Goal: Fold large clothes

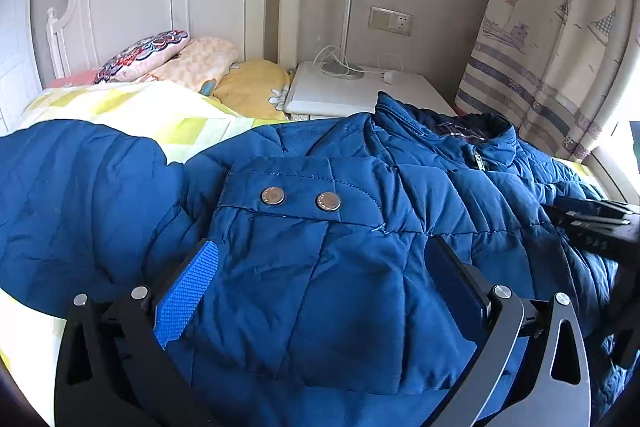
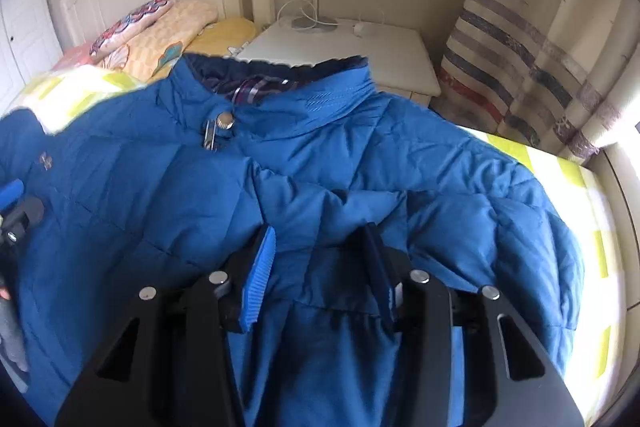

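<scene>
While the blue jacket [image 2: 340, 163] lies zipped on the bed [image 1: 132, 107], collar at 12 o'clock, left gripper [image 1: 320, 275] wide open over the snapped cuff [image 1: 300, 195], close the half-open right gripper [image 2: 320, 259] squarely on the sleeve fold between its pads. Whether those pads pinch yet, you cannot tell; hem cut off at 6 o'clock.

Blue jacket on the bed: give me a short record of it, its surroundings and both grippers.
garment: blue padded jacket, spread front up on the bed
collar: toward the nightstand, plaid lining showing
cuff: sleeve cuff with two metal snaps lying across the jacket front
bedding: yellow checked cover, pillows at the headboard
left gripper: jaws wide, sleeve fabric between them
right gripper: jaws partly open around a fold of jacket fabric
</scene>
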### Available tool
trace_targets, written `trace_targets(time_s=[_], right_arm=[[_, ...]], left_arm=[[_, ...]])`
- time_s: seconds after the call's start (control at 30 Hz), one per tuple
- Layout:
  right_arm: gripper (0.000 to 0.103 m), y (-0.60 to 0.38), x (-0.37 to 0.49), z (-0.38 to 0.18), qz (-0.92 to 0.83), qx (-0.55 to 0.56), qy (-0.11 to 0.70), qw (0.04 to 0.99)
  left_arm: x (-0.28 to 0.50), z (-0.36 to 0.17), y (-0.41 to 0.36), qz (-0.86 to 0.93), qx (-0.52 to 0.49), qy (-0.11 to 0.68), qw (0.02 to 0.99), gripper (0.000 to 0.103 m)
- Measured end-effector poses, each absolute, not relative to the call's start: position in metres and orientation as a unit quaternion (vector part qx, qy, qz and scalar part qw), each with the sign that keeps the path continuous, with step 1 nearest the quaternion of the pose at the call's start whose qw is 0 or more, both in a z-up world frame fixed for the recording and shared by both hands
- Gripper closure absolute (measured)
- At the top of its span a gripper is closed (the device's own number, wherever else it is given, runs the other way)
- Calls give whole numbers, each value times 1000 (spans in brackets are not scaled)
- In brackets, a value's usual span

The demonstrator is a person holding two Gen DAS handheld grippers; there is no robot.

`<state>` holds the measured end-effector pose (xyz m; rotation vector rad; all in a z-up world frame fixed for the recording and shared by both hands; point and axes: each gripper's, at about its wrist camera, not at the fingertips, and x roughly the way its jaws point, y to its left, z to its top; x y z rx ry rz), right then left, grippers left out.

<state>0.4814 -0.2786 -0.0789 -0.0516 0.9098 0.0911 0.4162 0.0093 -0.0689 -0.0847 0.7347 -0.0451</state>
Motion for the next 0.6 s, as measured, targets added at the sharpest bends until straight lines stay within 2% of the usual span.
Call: trace_targets(time_s=[0.13, 0.17, 0.27, 0.33, 0.47, 0.5, 0.57, 0.6], right_arm=[[55, -323, 469, -57, -15, 27, 385, 922], [52, -341, 469, -59, -38, 48, 386, 920], [51, -376, 476, -89, -45, 78, 433, 897], [52, -386, 469, -87, -39, 107, 421, 900], [47, -372, 443, -65, -60, 108, 372, 920], [41, -360, 438, -62, -42, 93, 367, 925], [34, -338, 436, -70, -23, 37, 378, 925], [33, -328, 438, -78, -12, 9, 397, 918]], left_arm=[[418, -70, 10, -23, -42, 364, 930, 4], [418, -71, 9, -23, -41, 365, 930, 4], [418, -71, 8, -24, -41, 368, 929, 4], [419, -72, 8, -23, -39, 369, 928, 4], [420, -73, 7, -22, -37, 373, 927, 4], [421, -73, 7, -21, -36, 374, 926, 4], [421, -74, 7, -20, -35, 374, 926, 4], [421, -74, 6, -20, -35, 375, 926, 4]])
